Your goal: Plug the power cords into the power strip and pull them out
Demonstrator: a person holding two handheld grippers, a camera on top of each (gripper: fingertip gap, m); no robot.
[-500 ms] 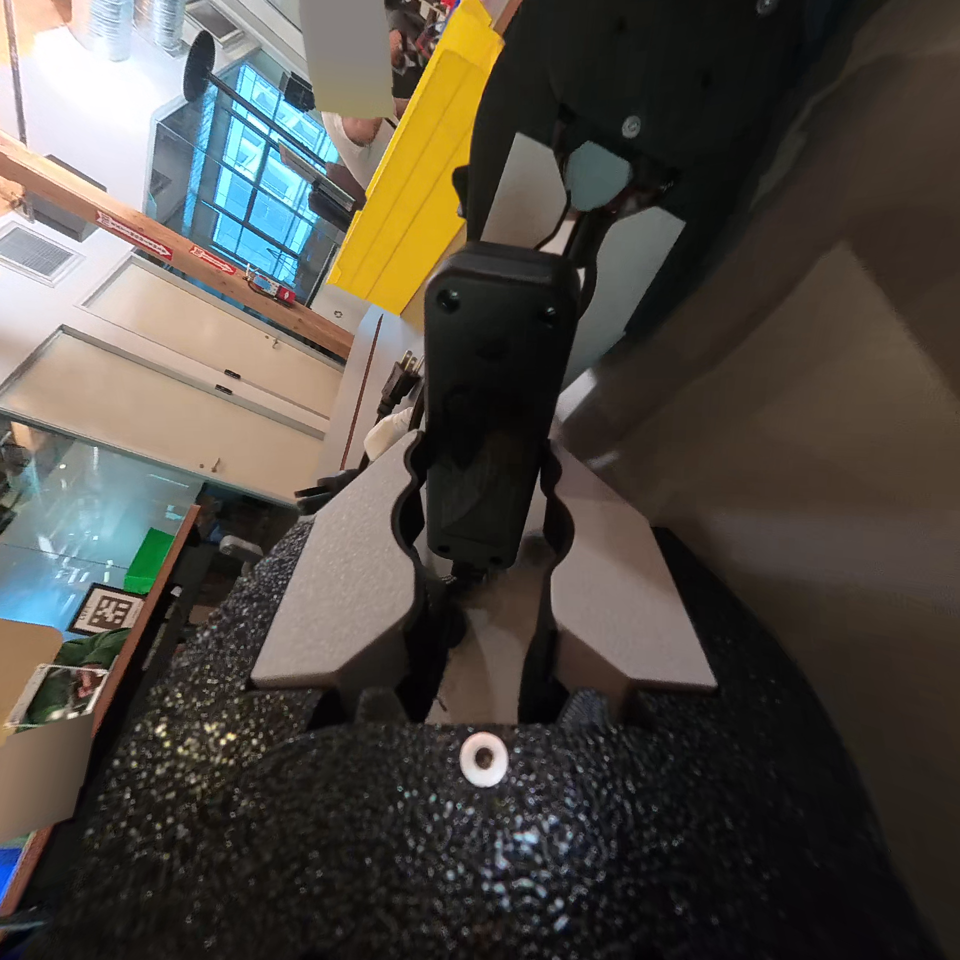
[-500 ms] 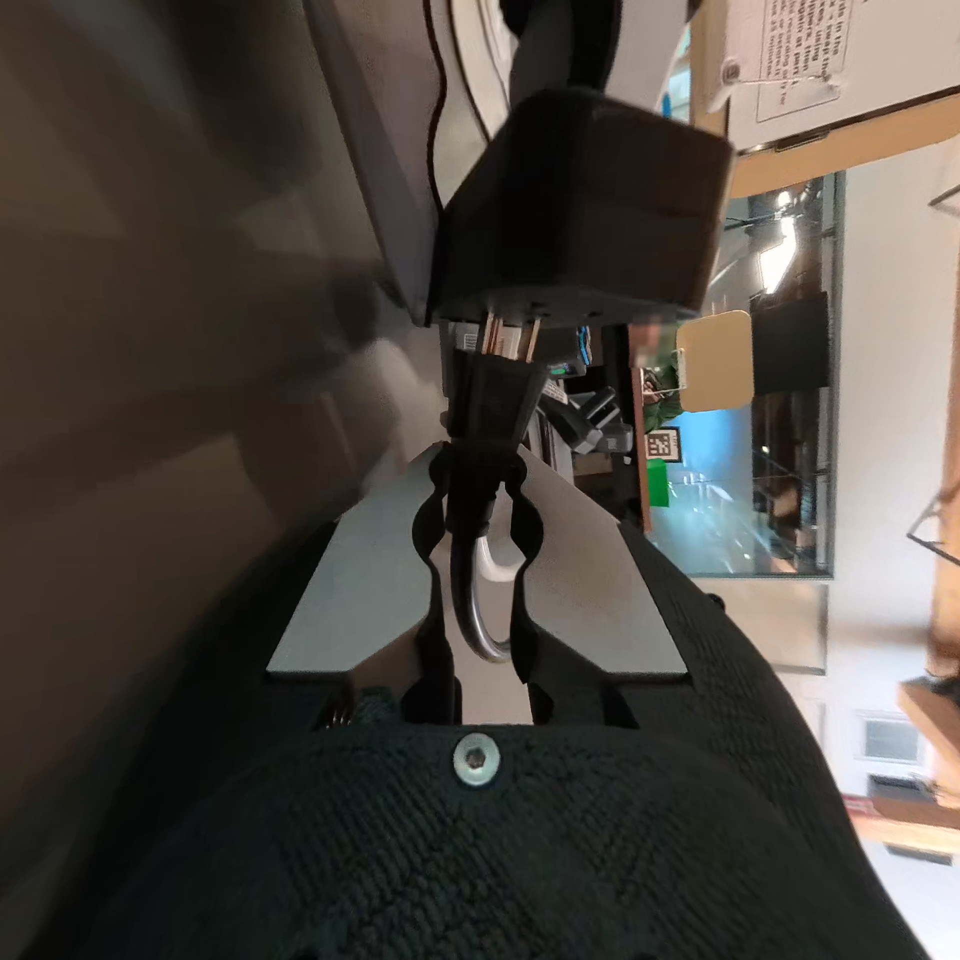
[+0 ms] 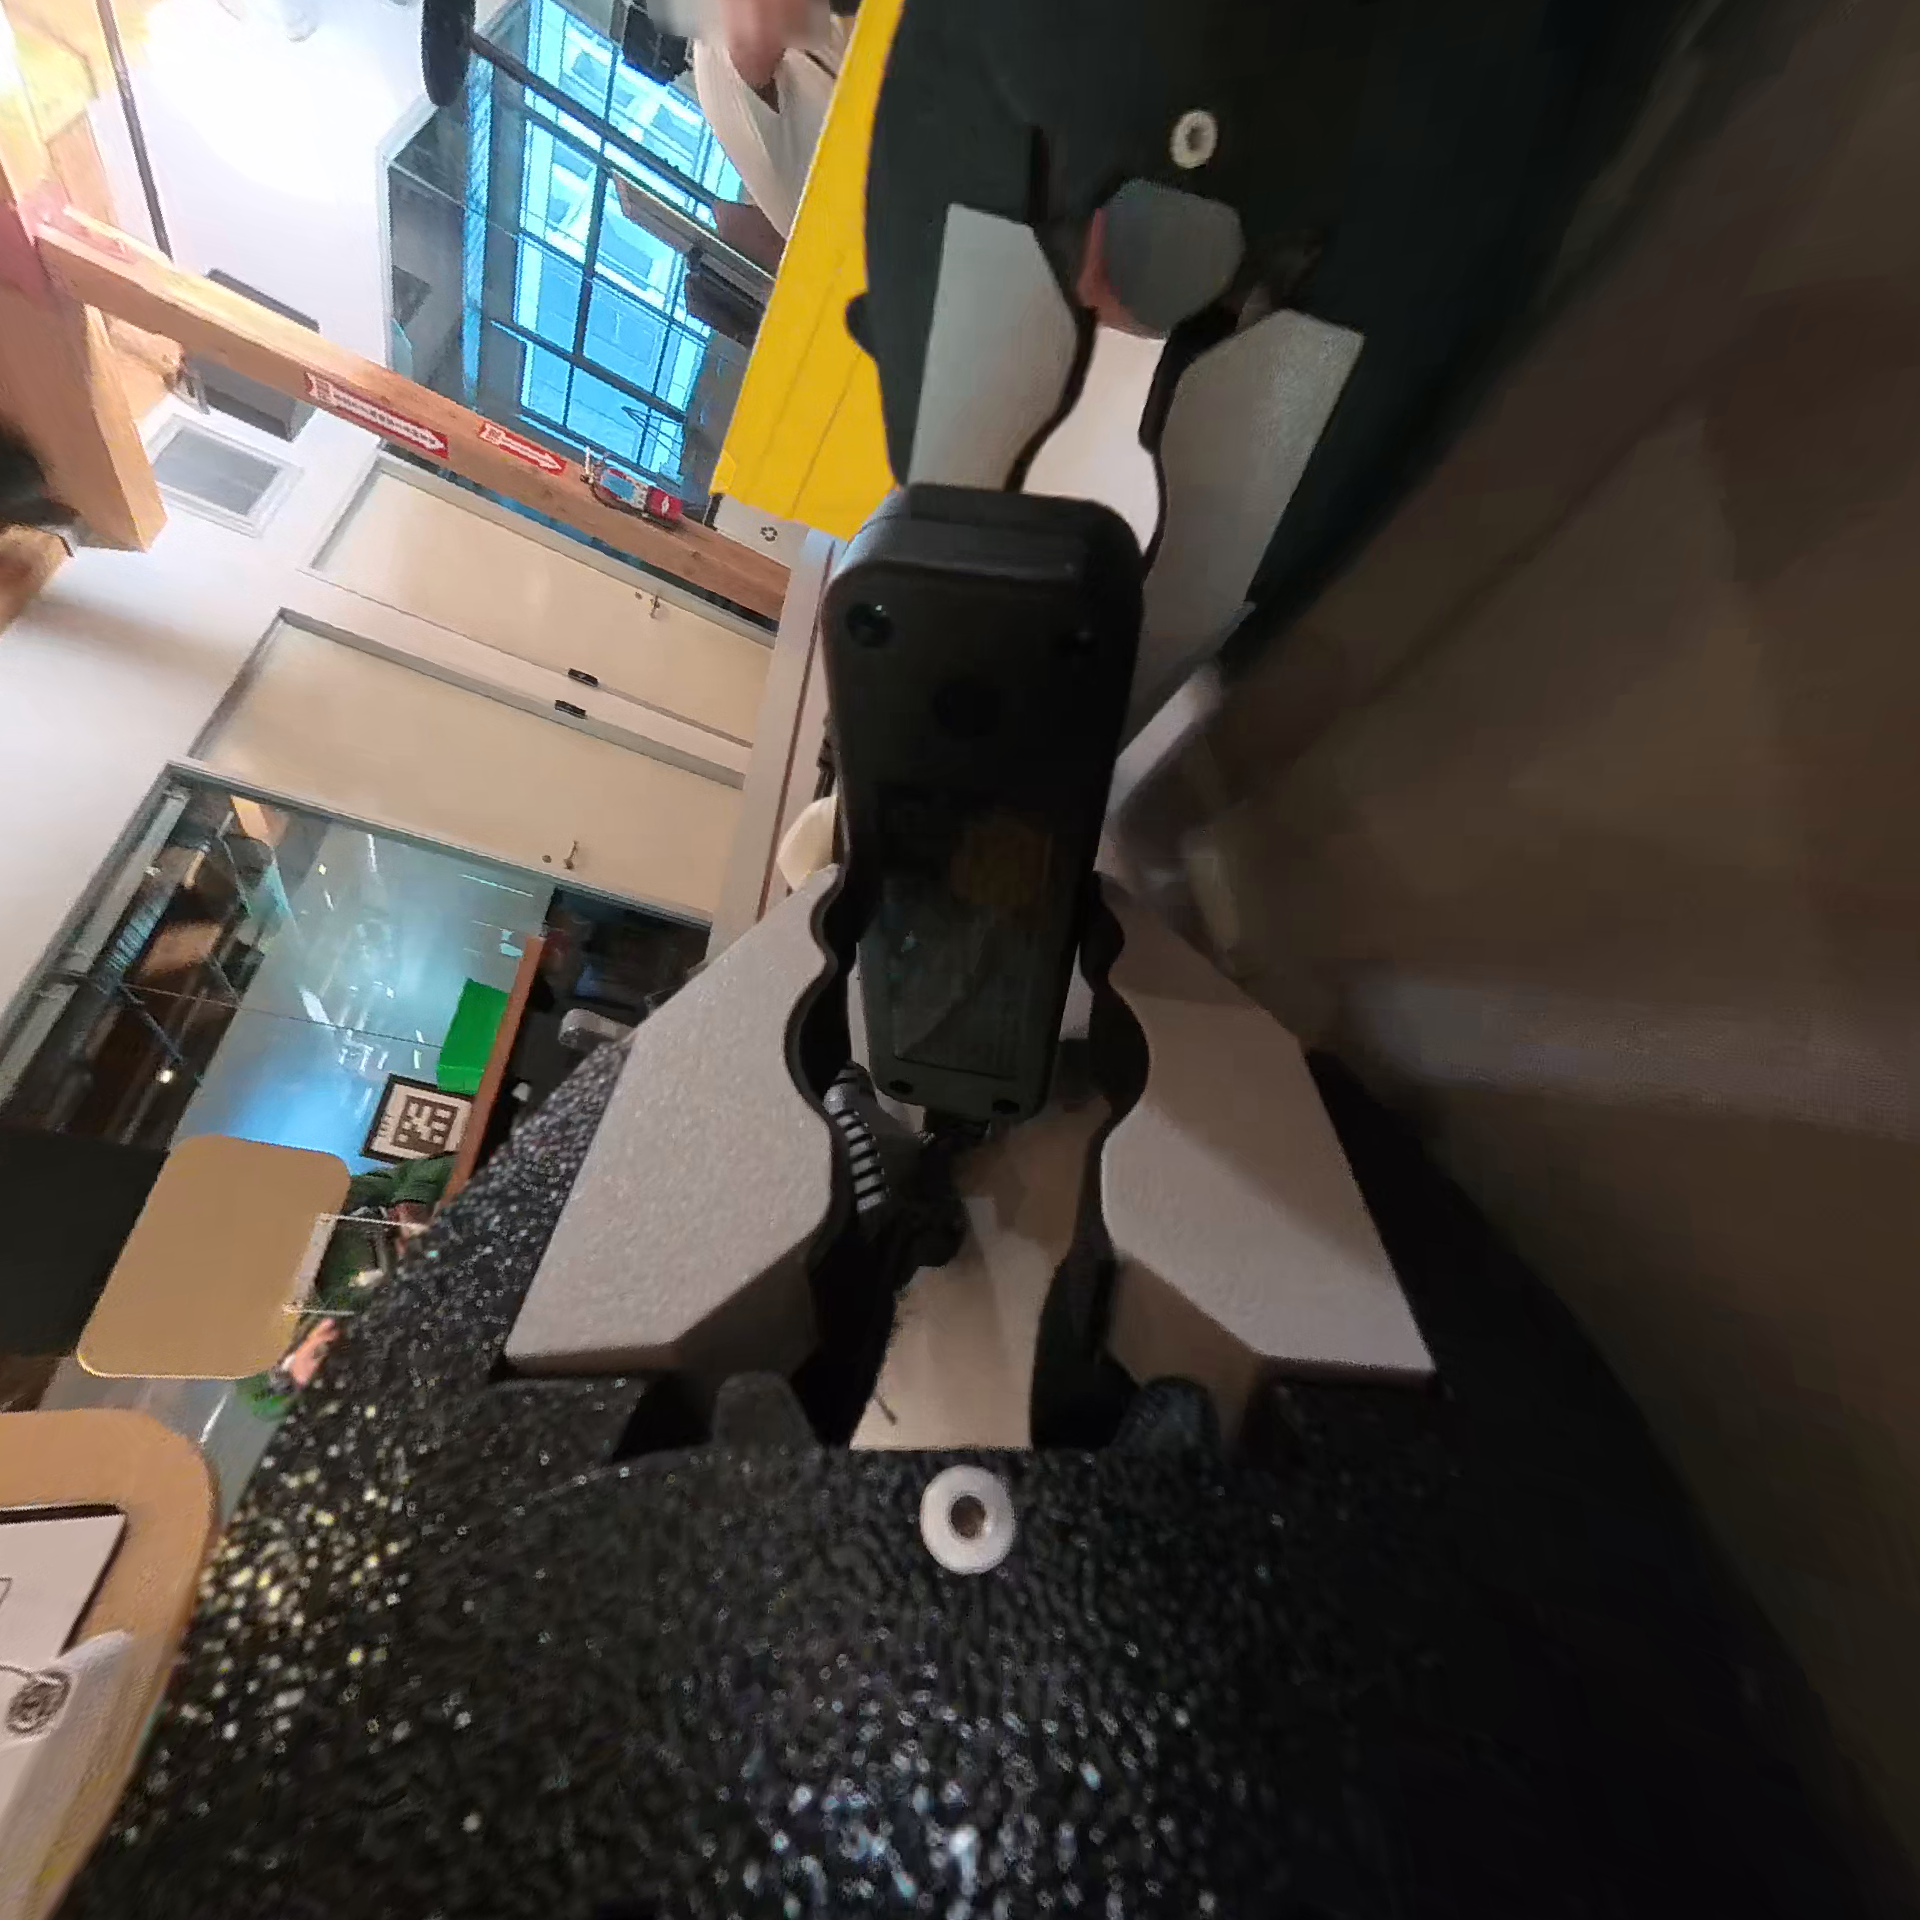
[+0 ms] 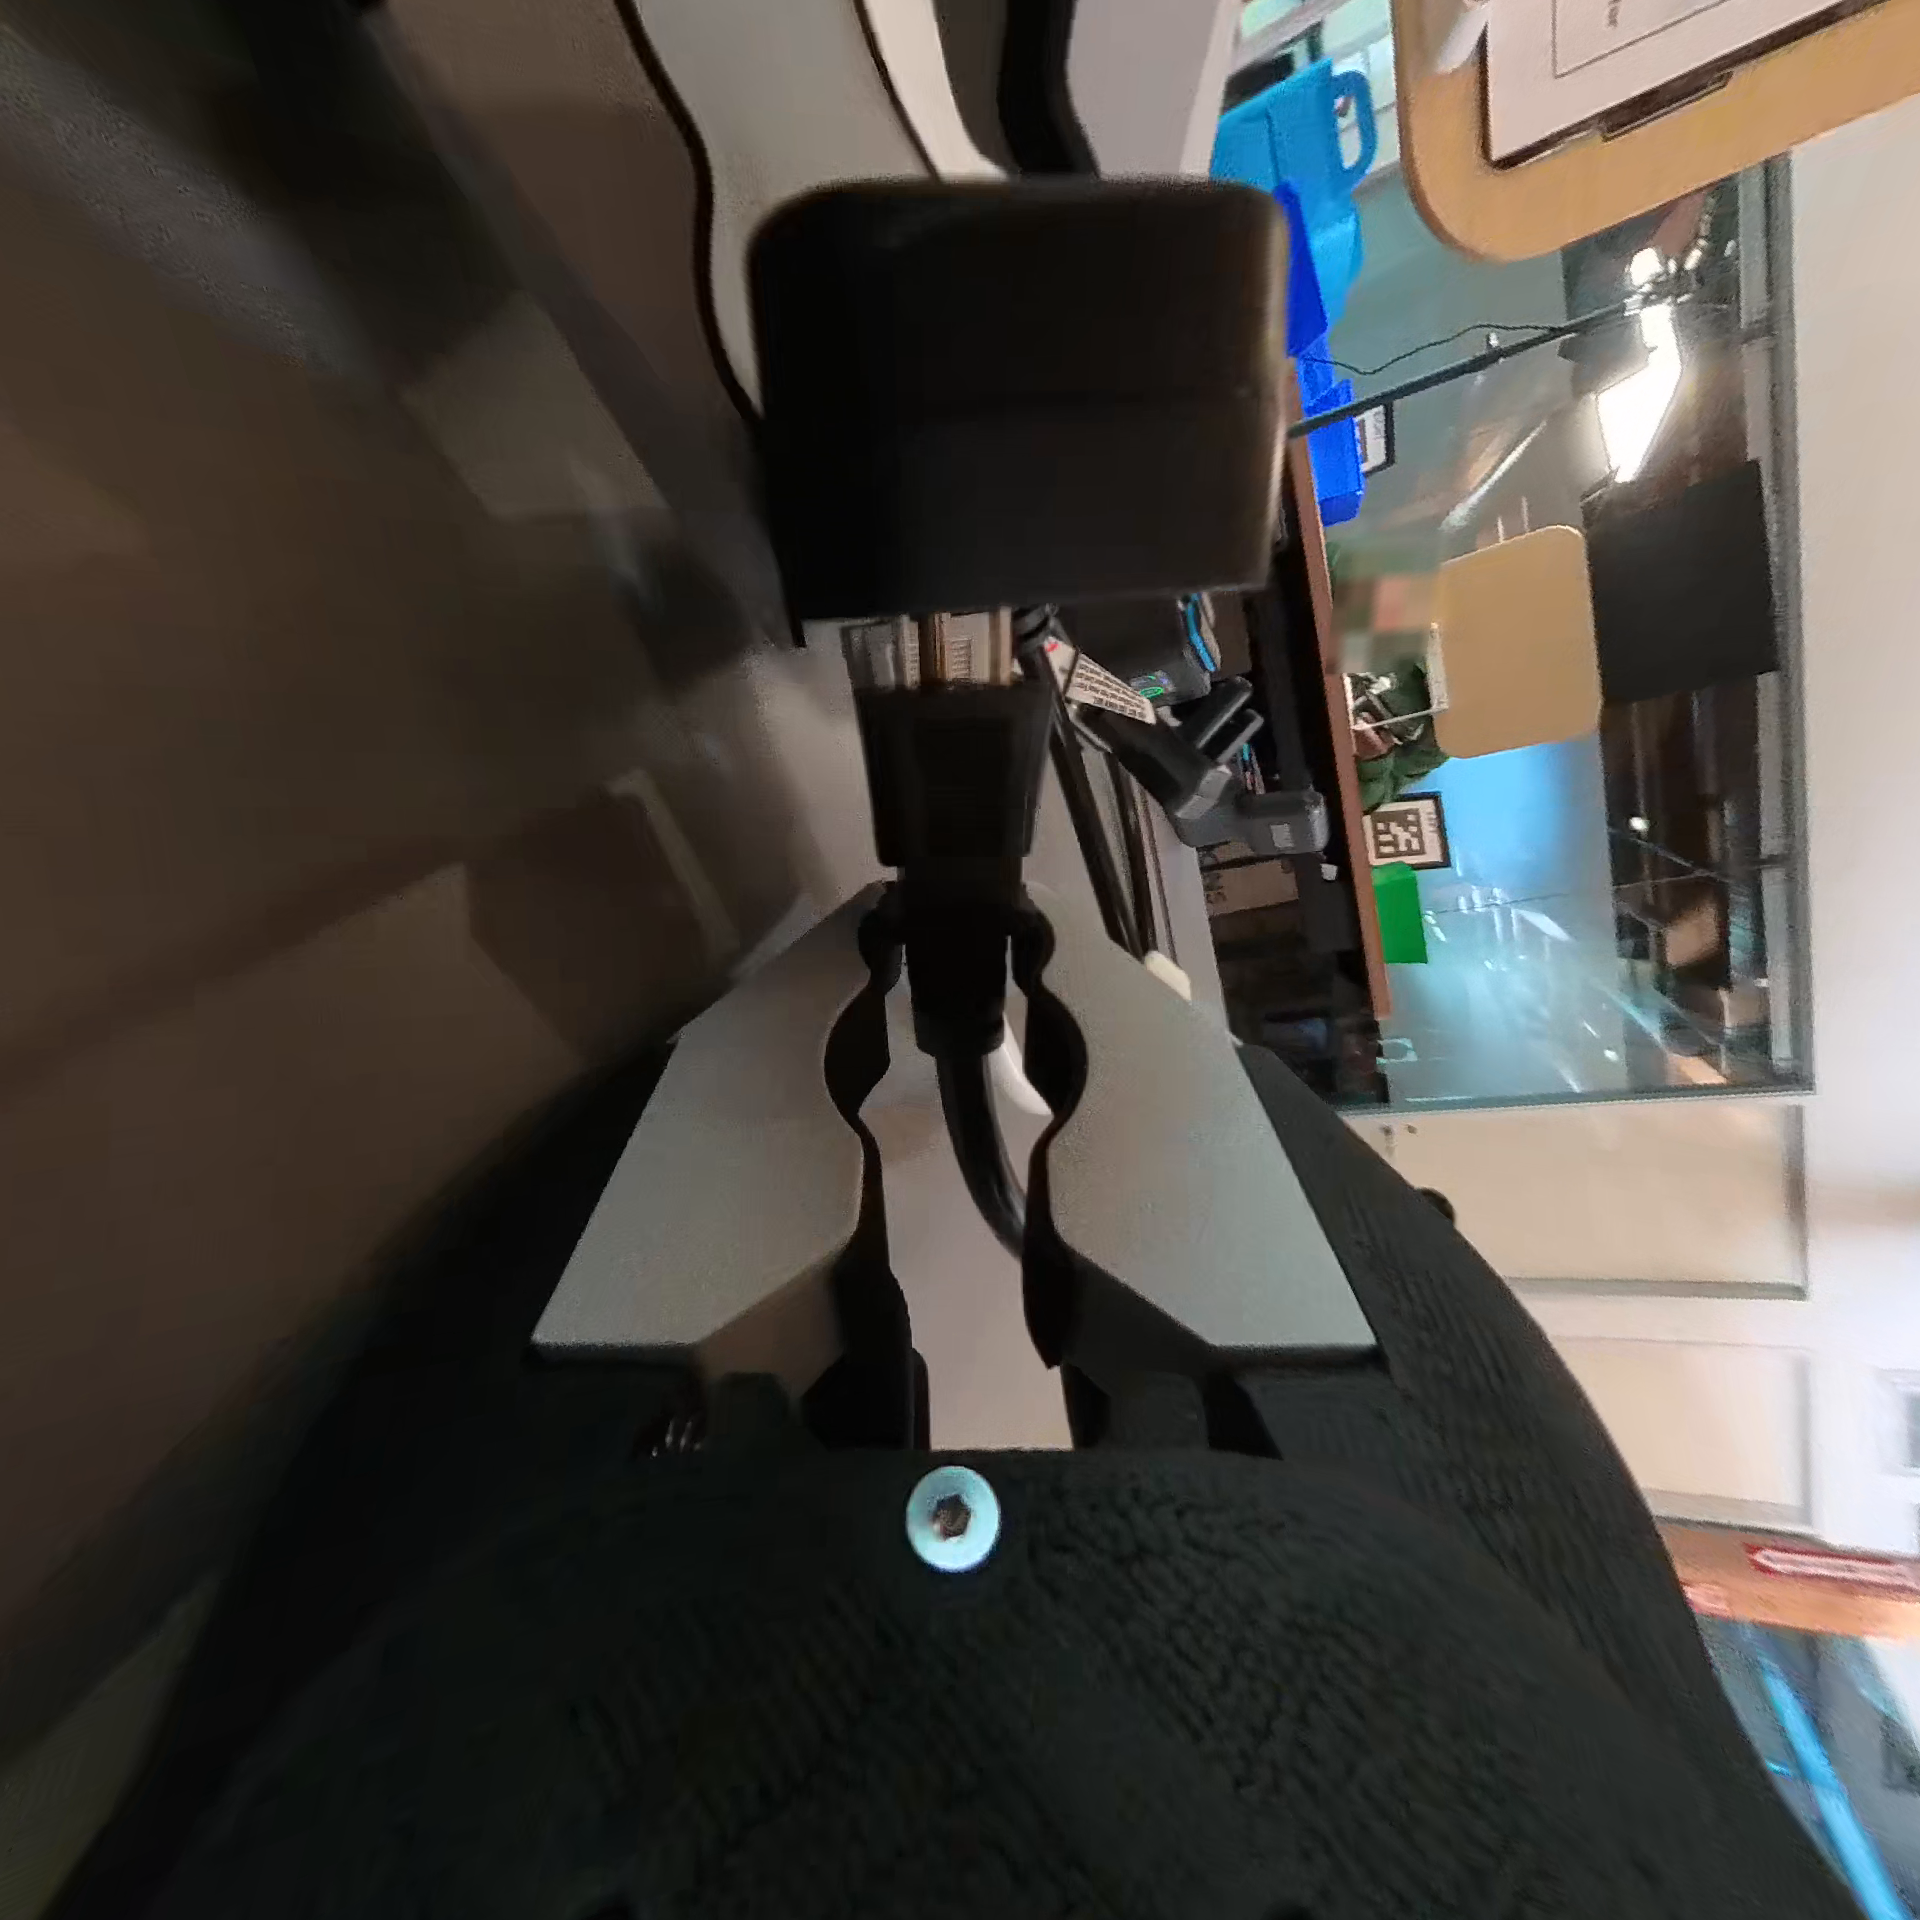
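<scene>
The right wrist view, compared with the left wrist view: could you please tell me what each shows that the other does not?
Only the right wrist view shows the plug with its metal prongs partly bared below the power strip, clamped in the right gripper. Only the left wrist view shows the strip's flat back, held by the left gripper, and a yellow bin. Both show the strip and the other gripper beyond it.
</scene>
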